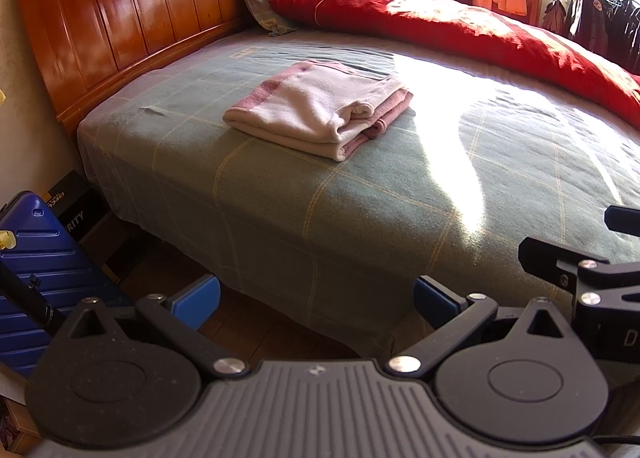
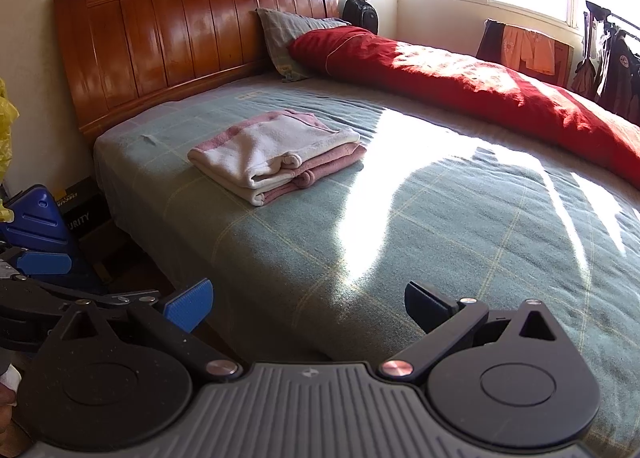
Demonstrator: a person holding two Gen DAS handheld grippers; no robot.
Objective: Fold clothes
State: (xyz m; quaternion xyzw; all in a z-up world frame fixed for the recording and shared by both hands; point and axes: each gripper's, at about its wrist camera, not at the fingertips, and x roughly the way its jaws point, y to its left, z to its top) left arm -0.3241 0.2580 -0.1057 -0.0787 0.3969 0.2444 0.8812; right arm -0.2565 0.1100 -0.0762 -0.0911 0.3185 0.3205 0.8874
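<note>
On the green checked bed, the pink-and-white garment lies folded, well apart from left gripper and right gripper, jaws apart and empty, so folding appears complete and any next move calls for reaching forward.

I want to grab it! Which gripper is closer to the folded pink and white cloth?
Hard to call: left gripper and right gripper both hang open off the bed's near edge, apart from the folded pink and white cloth.

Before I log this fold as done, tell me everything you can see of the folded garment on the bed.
The folded garment is a soft, fleecy-looking piece in cream and dusty pink, folded into a flat rectangular stack of several layers, with rolled edges showing at its near end. It lies flat on the green checked bedspread, on the headboard side of the bed, mostly in shade beside a sunlit patch. Nothing rests on it; both grippers are away from it.
</note>
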